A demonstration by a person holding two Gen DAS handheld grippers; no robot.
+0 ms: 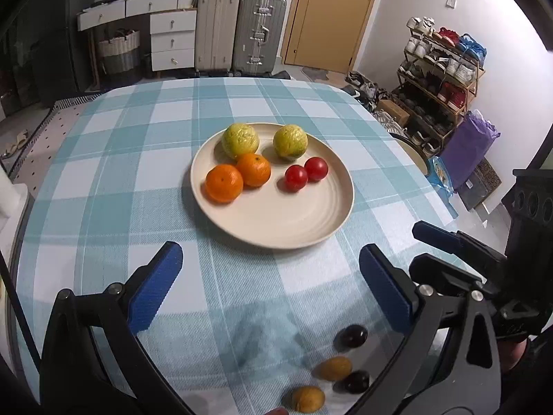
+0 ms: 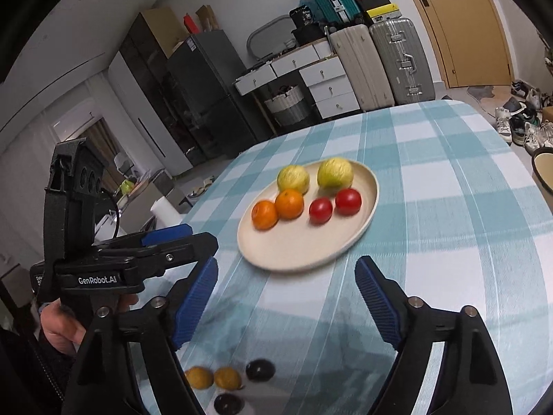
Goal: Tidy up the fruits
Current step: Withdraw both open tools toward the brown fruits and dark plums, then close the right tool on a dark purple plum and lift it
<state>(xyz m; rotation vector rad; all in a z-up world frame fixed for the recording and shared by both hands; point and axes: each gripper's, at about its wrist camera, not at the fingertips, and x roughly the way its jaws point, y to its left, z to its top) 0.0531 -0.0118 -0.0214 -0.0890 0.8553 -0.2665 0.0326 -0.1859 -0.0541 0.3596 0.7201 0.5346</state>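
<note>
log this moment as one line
left gripper open, empty | right gripper open, empty | plate: six fruits, paired | tablecloth: four loose

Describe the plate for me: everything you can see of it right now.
The plate is round, cream and shallow with a raised rim, matte like plastic or ceramic. It lies flat on the checked tablecloth. Its far half holds two yellow-green fruits, two oranges and two tomatoes in pairs; its near half is bare. Neither gripper touches it.

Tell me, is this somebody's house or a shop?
Most likely somebody's home. A table with a checked cloth holds a plate of fruit, a rack full of worn shoes stands by the wall, and suitcases are parked beside white drawers near a door.
</note>
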